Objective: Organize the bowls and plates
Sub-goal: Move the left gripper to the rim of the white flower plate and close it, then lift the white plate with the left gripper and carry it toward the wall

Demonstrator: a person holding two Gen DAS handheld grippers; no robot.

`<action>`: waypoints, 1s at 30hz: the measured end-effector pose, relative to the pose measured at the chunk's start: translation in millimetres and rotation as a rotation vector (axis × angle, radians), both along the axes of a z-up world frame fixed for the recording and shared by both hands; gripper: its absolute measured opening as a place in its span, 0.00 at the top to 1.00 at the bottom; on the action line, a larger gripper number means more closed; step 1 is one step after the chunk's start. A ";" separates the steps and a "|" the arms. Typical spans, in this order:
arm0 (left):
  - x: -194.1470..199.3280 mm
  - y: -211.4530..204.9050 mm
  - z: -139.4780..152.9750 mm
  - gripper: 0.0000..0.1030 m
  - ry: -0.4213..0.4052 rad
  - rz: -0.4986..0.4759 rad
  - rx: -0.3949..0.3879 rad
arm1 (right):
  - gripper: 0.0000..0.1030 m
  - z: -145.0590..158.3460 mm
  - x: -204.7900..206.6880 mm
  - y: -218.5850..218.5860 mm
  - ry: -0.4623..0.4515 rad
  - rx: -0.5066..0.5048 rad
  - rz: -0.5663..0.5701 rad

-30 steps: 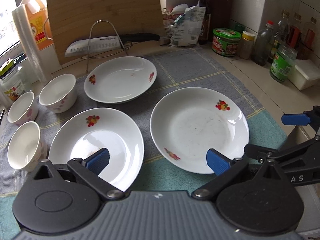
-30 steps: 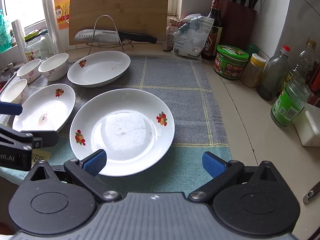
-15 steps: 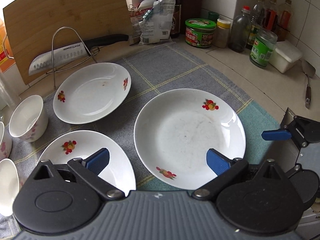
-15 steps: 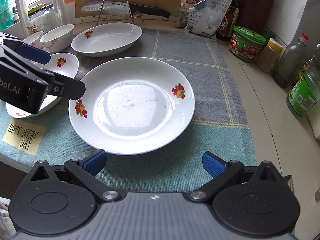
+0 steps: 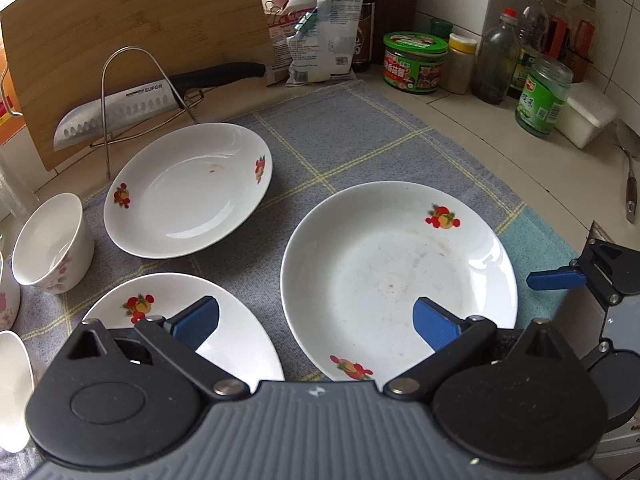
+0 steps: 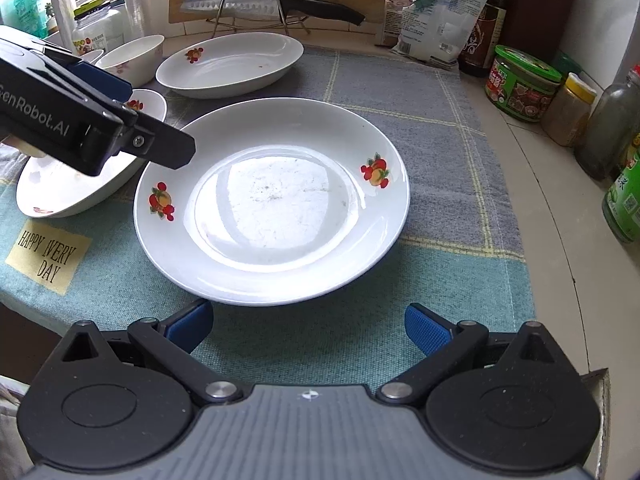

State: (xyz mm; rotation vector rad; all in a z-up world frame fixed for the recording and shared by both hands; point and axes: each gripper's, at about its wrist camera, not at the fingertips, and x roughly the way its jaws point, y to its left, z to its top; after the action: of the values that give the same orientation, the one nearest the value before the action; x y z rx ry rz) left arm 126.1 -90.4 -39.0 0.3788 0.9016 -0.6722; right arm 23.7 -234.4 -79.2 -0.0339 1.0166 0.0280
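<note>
Step in hand: we judge this the approach; no dish is lifted or stacked yet.
Left gripper [image 5: 316, 320]: fingers wide, holding nothing, hanging over the gap between the near-left plate [image 5: 224, 332] and the large plate [image 5: 396, 276].
Right gripper [image 6: 308, 326]: fingers wide, holding nothing, just short of the large plate's rim at 6 o'clock.
Large plate: flat on the cloth [image 6: 420, 120], middle of the right wrist view.
Next move: we think a gripper must slide one finger under a rim and one over it, then pinch.
Plates counted: three, the third, the far plate [image 5: 188, 188], at 10 o'clock in the left wrist view.
Bowls counted: one bowl [image 5: 52, 244] is clear at 9 o'clock; two more are cut off at the left edge.
</note>
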 end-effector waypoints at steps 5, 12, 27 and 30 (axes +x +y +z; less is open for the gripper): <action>7.1 -1.6 -0.8 0.01 0.003 0.029 0.000 | 0.00 -3.6 3.4 -3.4 -0.003 -0.015 0.044; 6.1 -10.9 2.6 0.01 -0.015 0.055 0.031 | 0.00 -9.7 7.0 -11.3 0.005 0.012 0.089; 20.7 -18.0 1.7 0.01 -0.011 -0.035 0.035 | 0.00 -11.3 15.5 -13.0 0.006 -0.003 0.098; 30.9 -16.7 -2.2 0.01 0.018 -0.077 0.029 | 0.00 -11.2 15.5 -12.1 0.007 -0.002 0.088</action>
State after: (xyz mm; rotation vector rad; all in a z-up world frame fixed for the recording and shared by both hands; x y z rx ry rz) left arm 157.0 -107.1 -41.2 0.4360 0.9186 -0.7345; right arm 39.2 -246.5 -90.4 -0.0806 1.0217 0.1072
